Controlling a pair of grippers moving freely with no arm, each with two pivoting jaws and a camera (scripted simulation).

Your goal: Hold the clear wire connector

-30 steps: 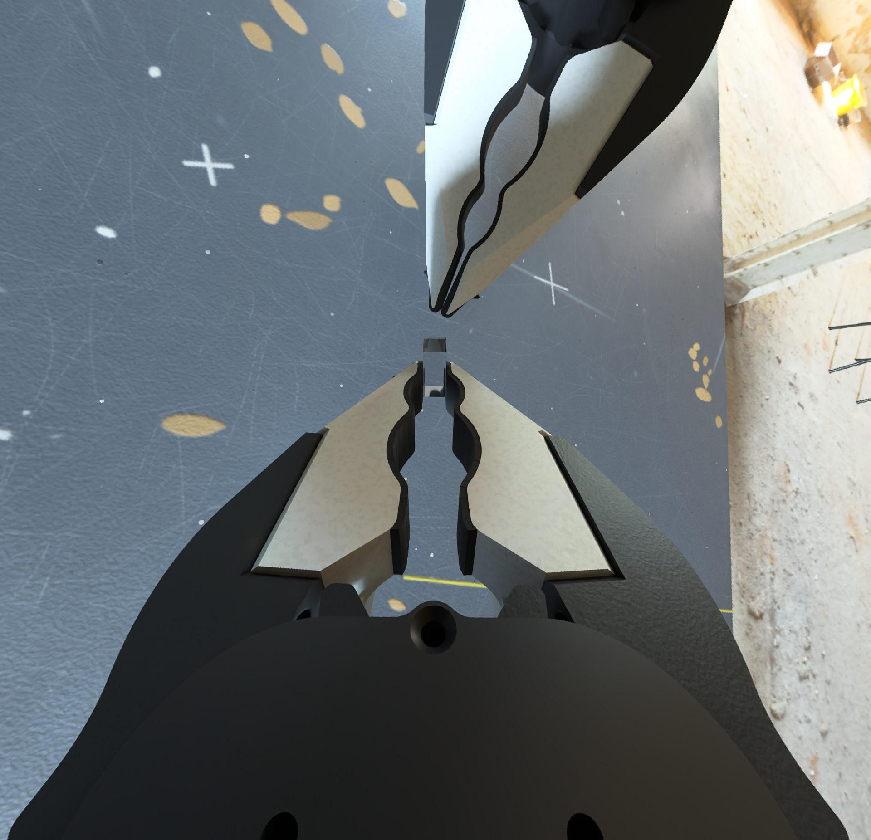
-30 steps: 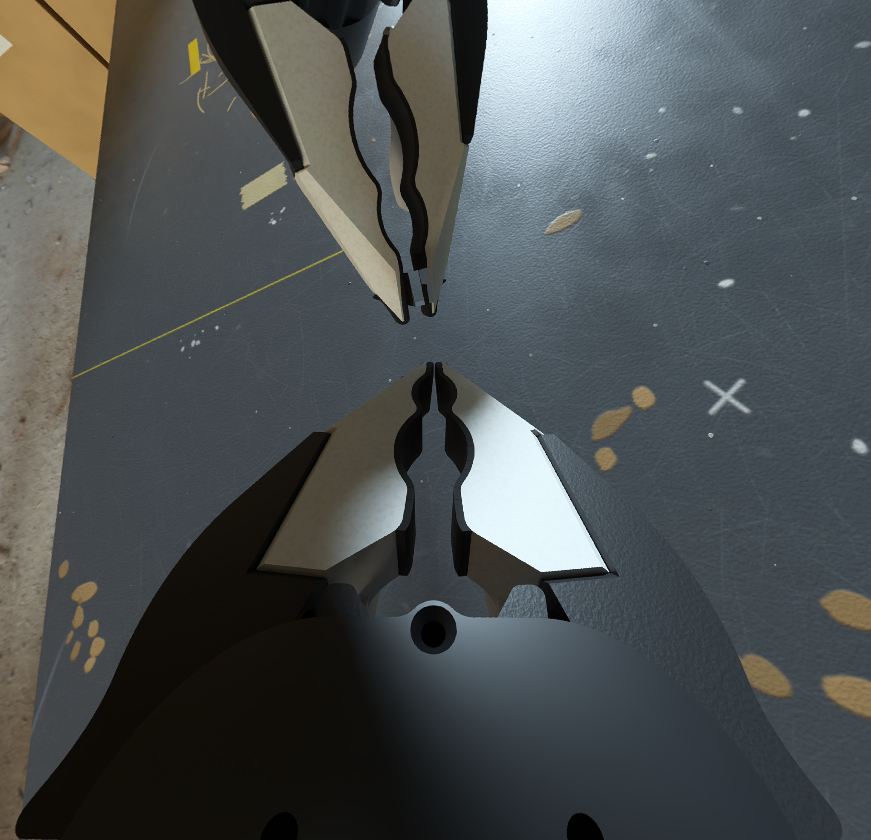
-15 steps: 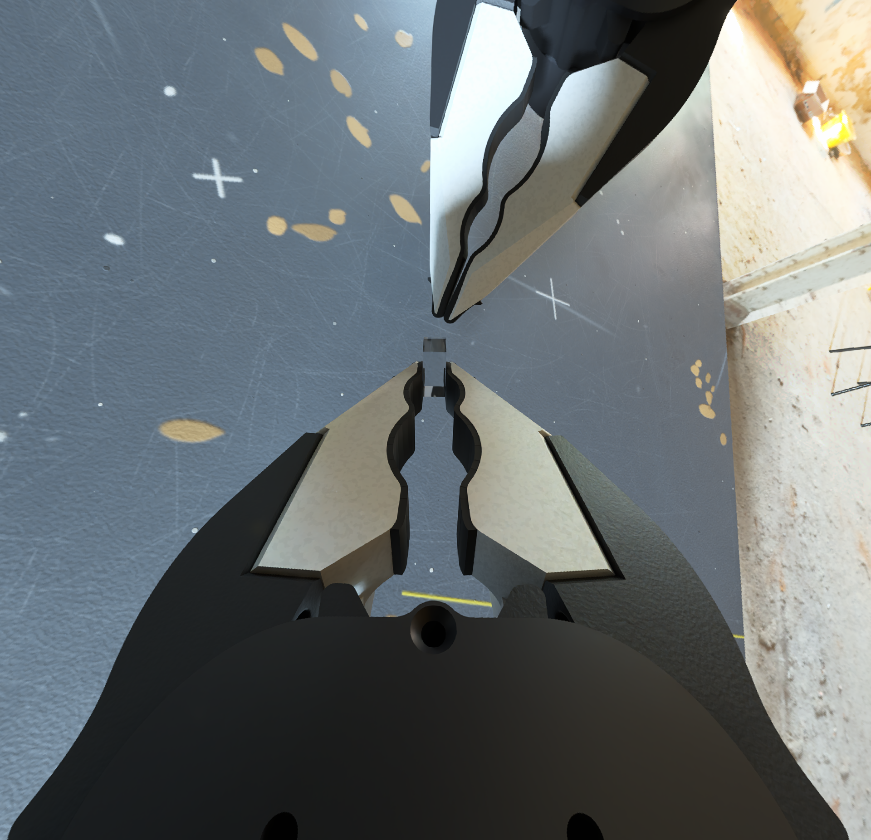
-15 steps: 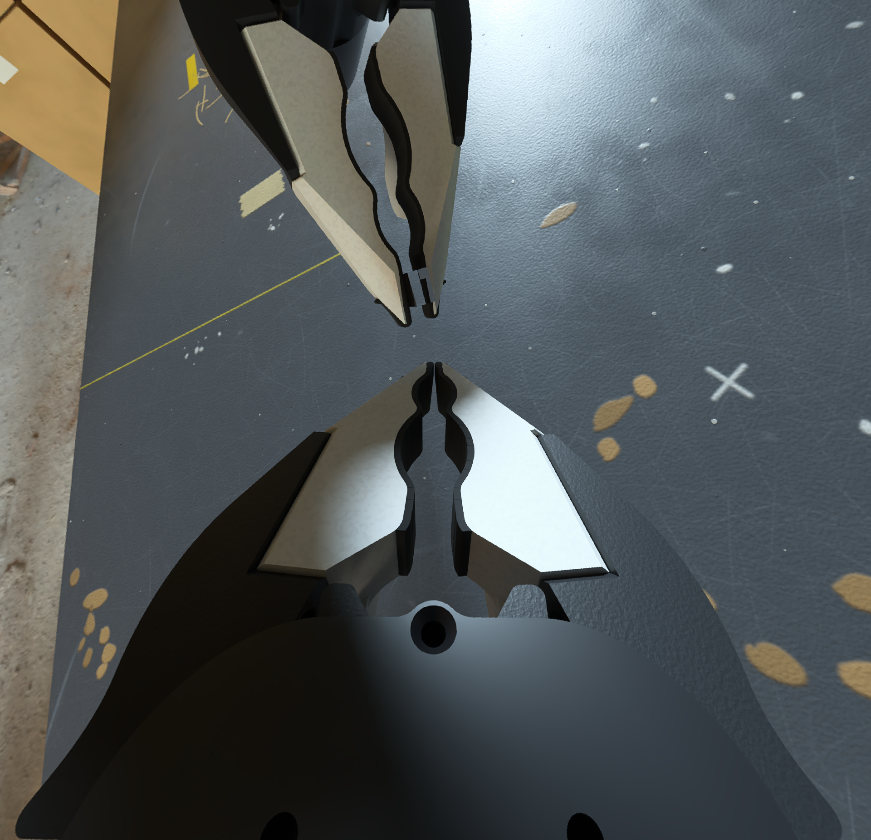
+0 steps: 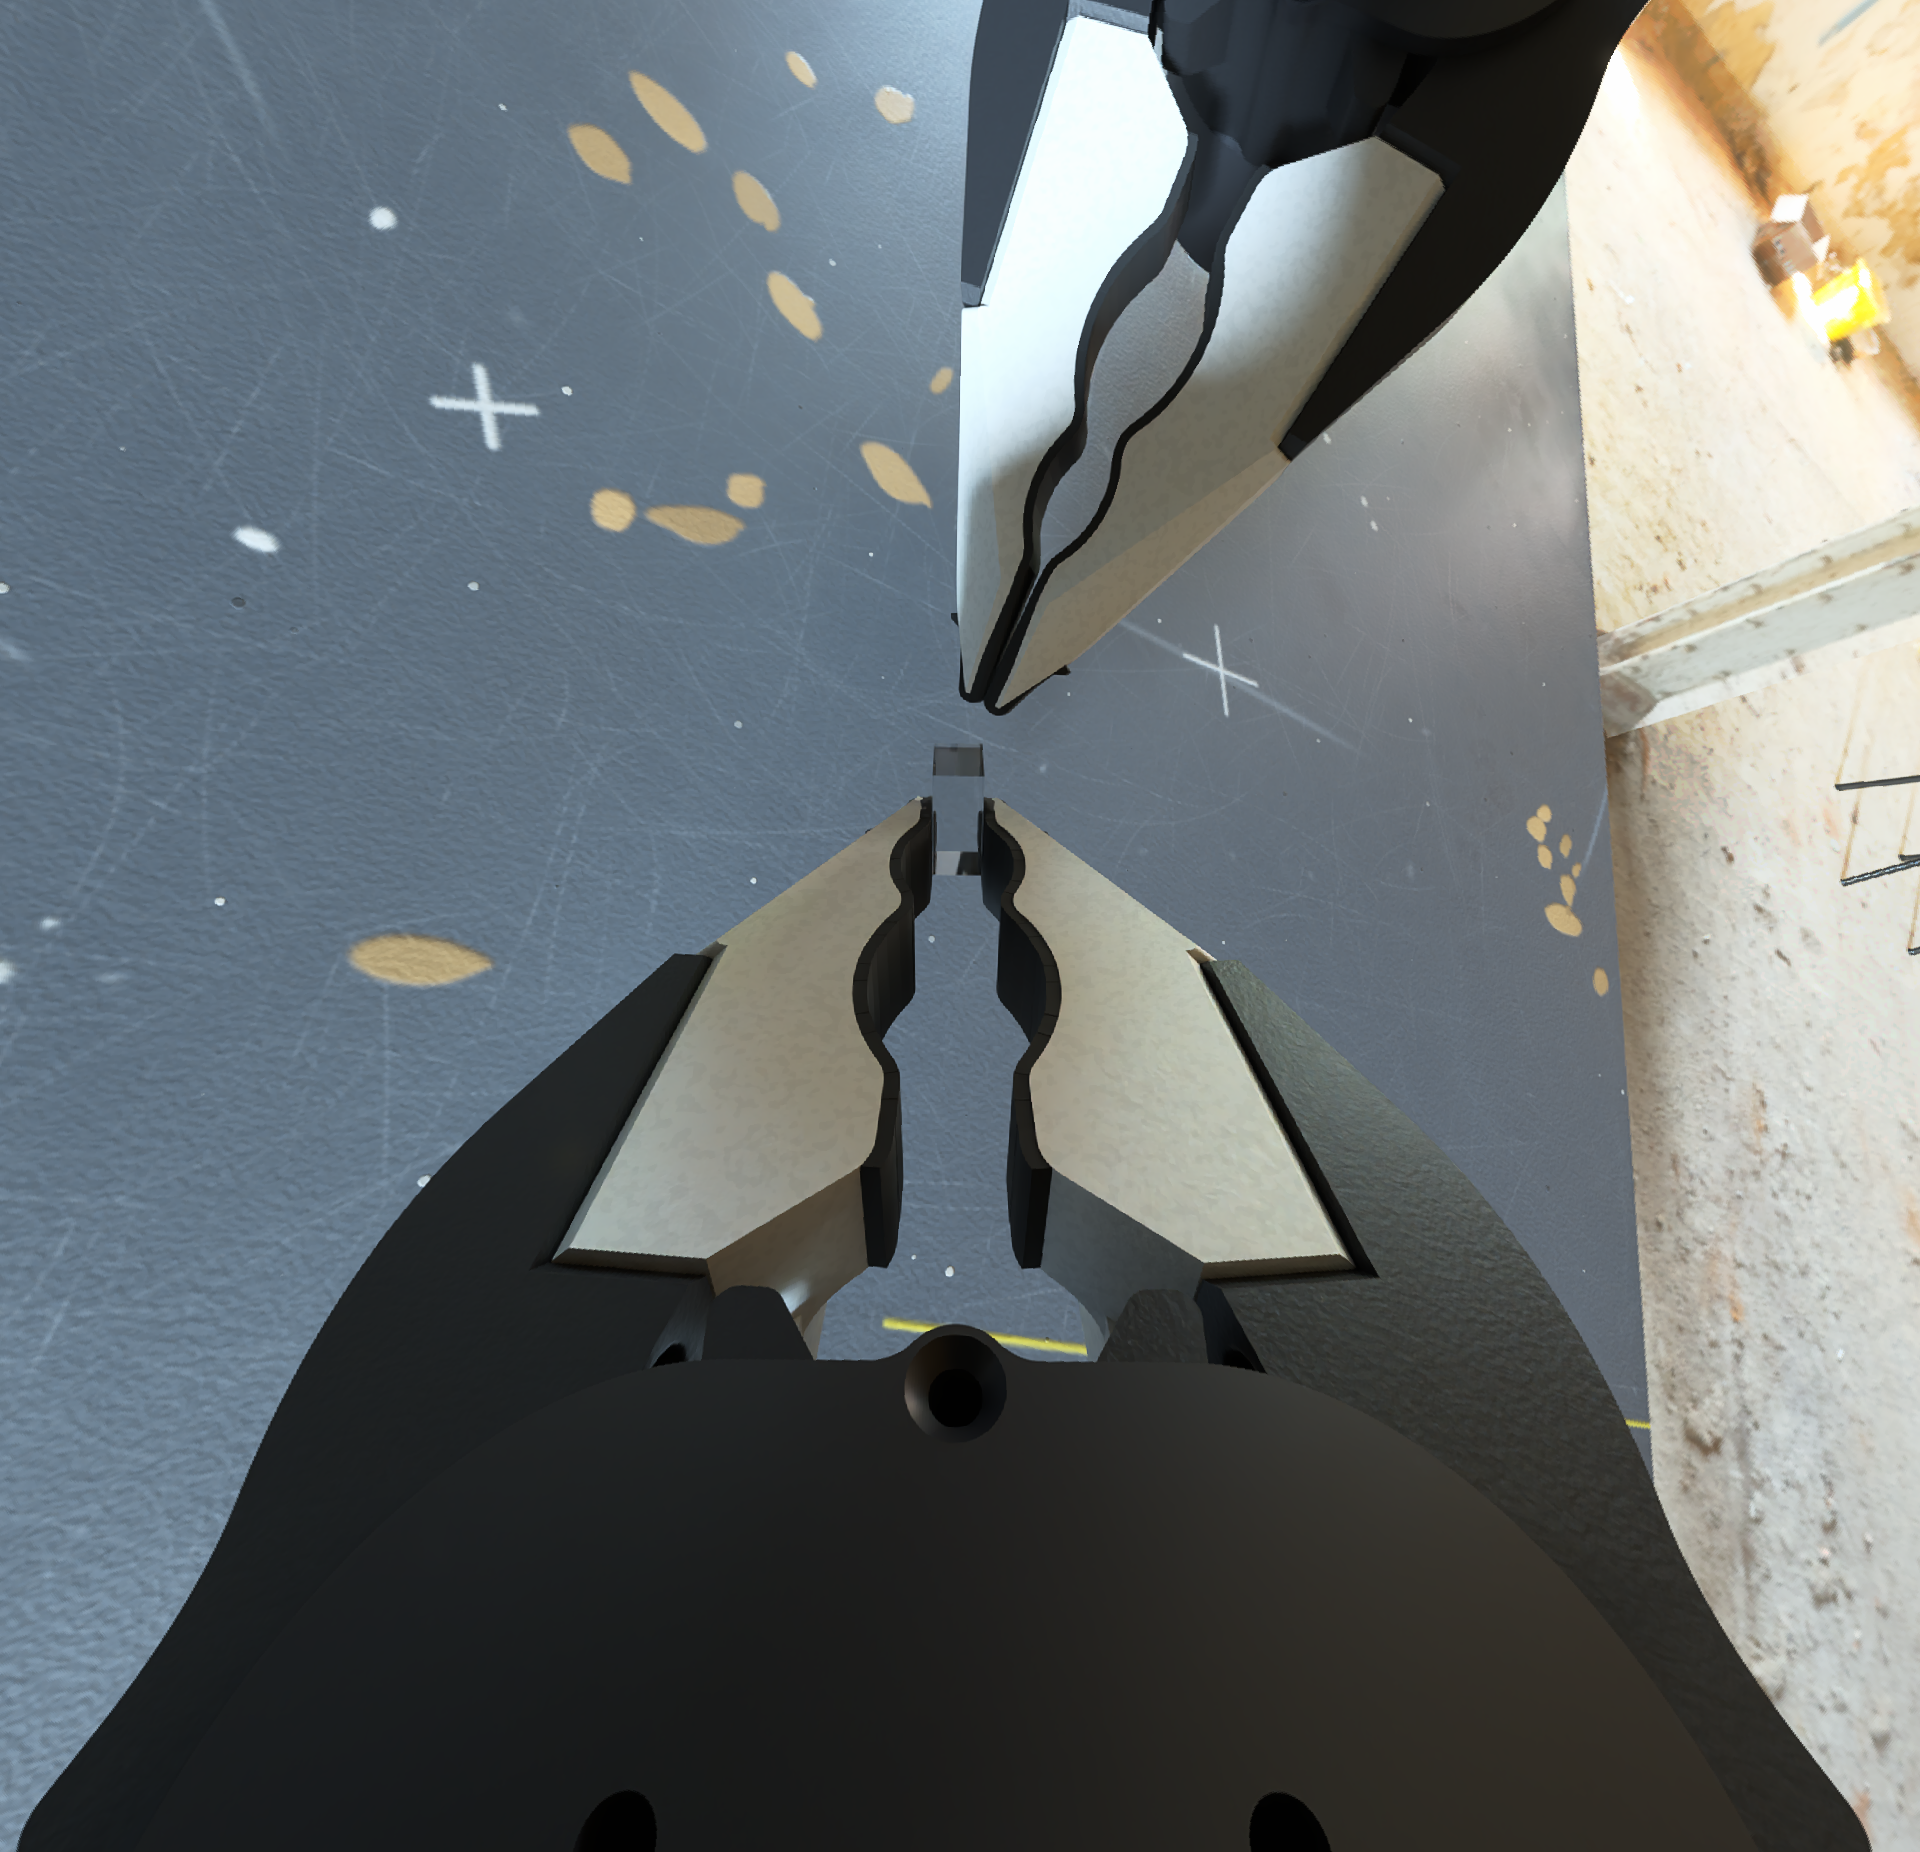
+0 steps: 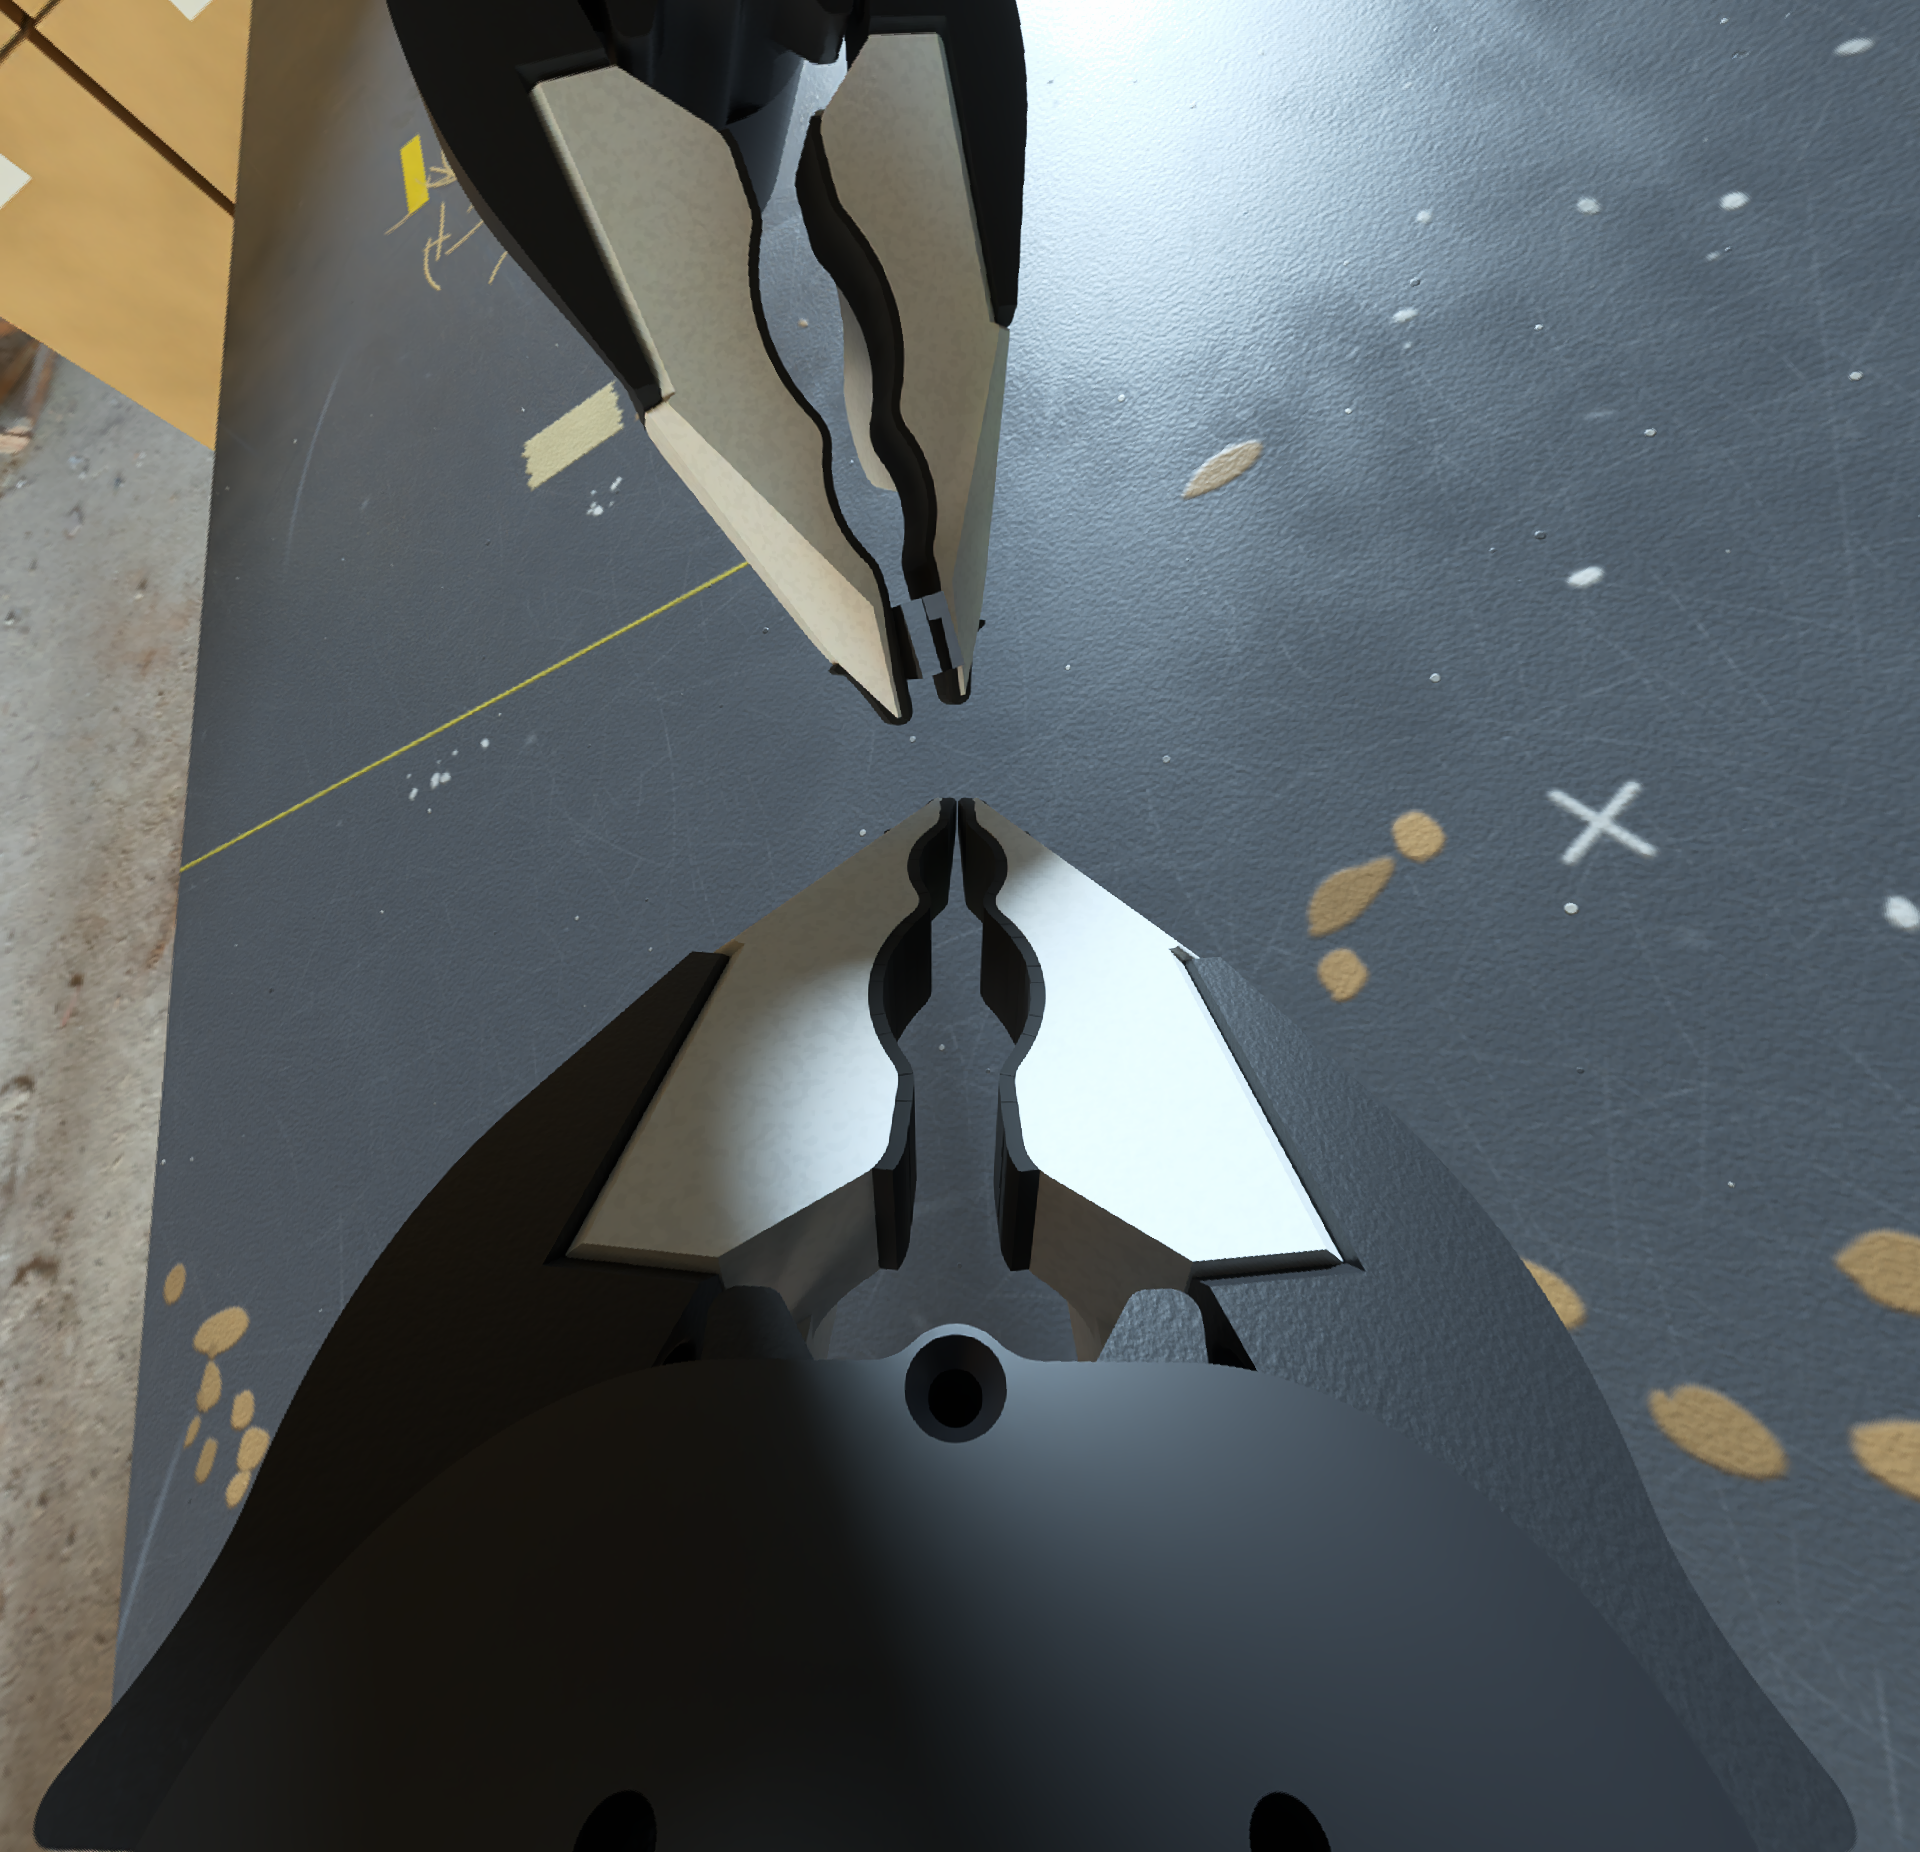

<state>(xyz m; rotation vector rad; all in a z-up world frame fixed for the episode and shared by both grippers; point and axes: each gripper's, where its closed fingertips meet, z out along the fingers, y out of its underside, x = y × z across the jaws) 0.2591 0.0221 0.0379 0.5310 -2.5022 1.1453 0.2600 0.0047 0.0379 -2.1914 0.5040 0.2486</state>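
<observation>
The clear wire connector (image 5: 957, 769) is a small see-through block. My left gripper (image 5: 954, 815) is shut on it at the fingertips, and its far end sticks out past them. It is held above the dark grey table (image 5: 416, 763). My right gripper (image 5: 982, 701) points at it from the far side with its tips closed, a short gap from the connector's end. In the right wrist view, my right gripper (image 6: 954, 805) is shut with nothing between its fingers. The left gripper (image 6: 928, 696) faces it there, with the connector (image 6: 932, 628) pinched between its tips.
The table has tan paint spots and white crosses (image 5: 483, 408). Its edge runs down the right of the left wrist view, with a concrete floor (image 5: 1766, 1075) and a pale beam (image 5: 1766, 597) beyond. Cardboard boxes (image 6: 94, 192) and a tape strip (image 6: 574, 438) lie at the right wrist view's upper left.
Both grippers have drifted slightly over the table, so the marks have shifted in both views. They stay tip to tip. The left gripper's hold on the connector is unchanged.
</observation>
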